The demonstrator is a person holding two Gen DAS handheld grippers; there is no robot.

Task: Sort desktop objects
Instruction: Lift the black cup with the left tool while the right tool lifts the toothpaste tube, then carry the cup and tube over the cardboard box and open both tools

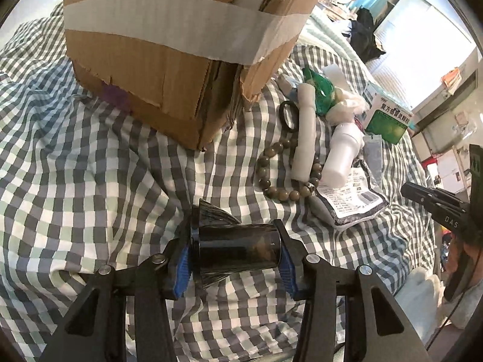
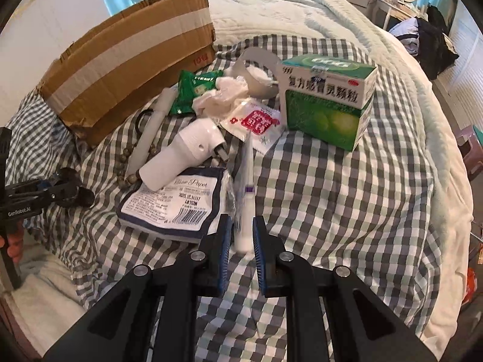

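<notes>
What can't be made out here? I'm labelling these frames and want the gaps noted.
- Cardboard box interior: both views show only its outer walls.
- Dark cylinder ends: left wrist view, covered by the left gripper.
- Bead bracelet: right wrist view, mostly behind the white tube.

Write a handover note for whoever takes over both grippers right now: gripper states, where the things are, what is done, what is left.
Left gripper: jaws shut on a black cylinder, lifted above the checked cloth.
Right gripper: jaws close around a slim white tube, which lies on the cloth; firm grip not certain.
Cardboard box sits at the back left. What is inside it cannot be seen.
Still in the pile beside it: bead bracelet, white bottle, tissue pack, green medicine box, green sachet, red-and-white sachet.
Done: only these two pickups are under way.
Left: placing both, then the pile.
</notes>
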